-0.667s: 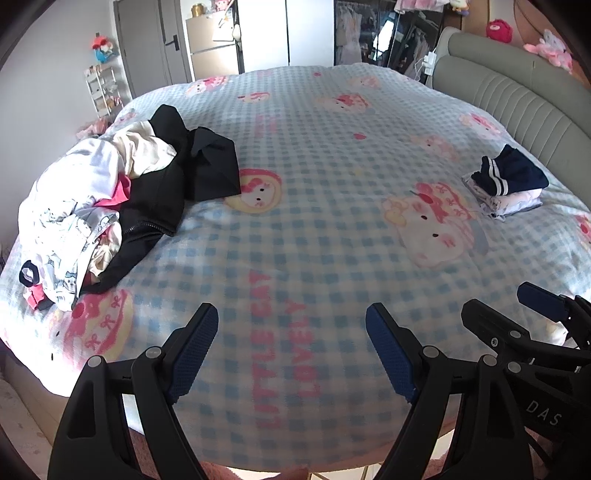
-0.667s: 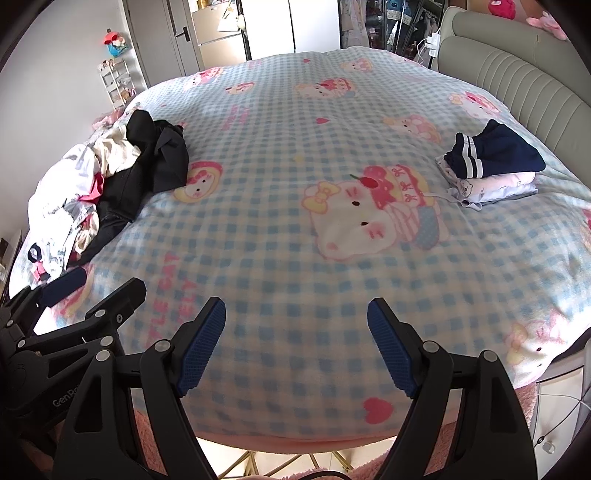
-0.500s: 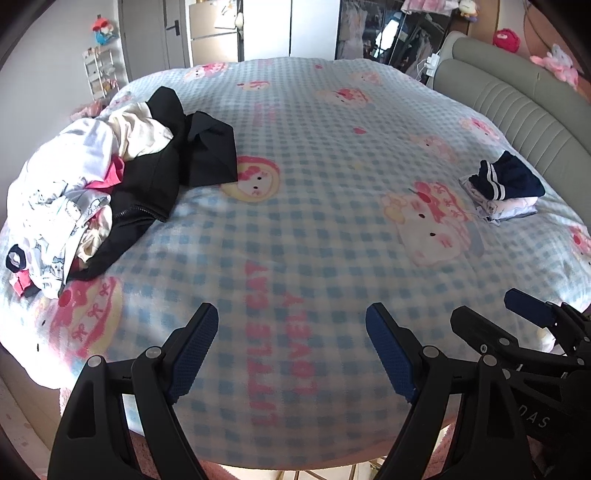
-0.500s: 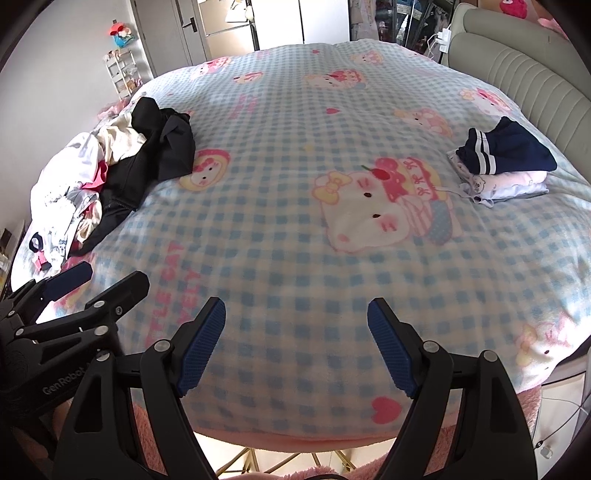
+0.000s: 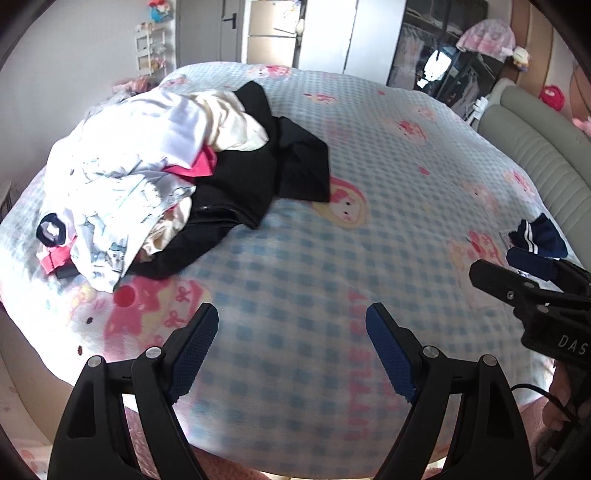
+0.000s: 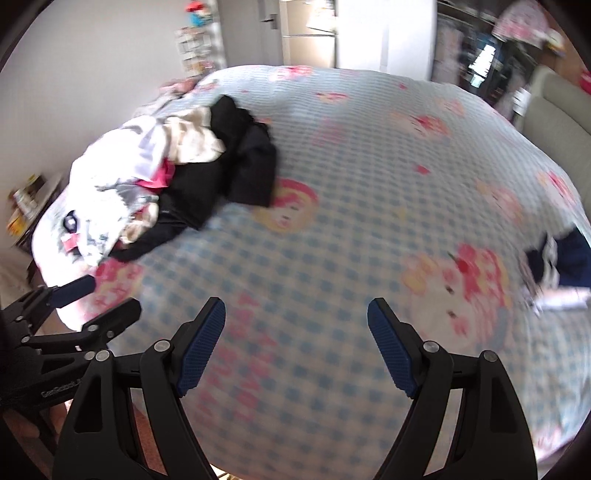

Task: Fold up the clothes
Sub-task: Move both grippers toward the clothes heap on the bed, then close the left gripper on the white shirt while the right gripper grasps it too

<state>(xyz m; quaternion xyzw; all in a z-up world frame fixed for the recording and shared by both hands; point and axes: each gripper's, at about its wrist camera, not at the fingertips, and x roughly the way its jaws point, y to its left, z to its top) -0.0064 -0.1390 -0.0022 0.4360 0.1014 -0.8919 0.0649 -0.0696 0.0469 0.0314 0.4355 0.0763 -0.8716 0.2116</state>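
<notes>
A heap of unfolded clothes (image 5: 140, 177) lies on the bed's left side: white, cream and pink pieces with a black garment (image 5: 258, 177) spread to its right. The same heap (image 6: 147, 184) shows in the right wrist view. A small folded stack topped by a navy striped piece (image 5: 539, 240) rests at the right edge of the bed; the folded stack (image 6: 561, 262) looks blurred in the right wrist view. My left gripper (image 5: 291, 347) hangs open above the bed's near edge, holding nothing. My right gripper (image 6: 295, 343) is open too, beside it to the right.
The bed (image 5: 369, 184) wears a blue checked cover with pink cartoon prints. A grey padded headboard (image 5: 535, 147) runs along the right. Wardrobes and a door (image 5: 229, 29) stand behind, a small shelf (image 5: 147, 48) at the back left. Floor lies below the near edge.
Both grippers have swung left toward the clothes heap, which now sits larger and nearer the middle of each view. The folded stack has slid to the right edge. Jaws stay open.
</notes>
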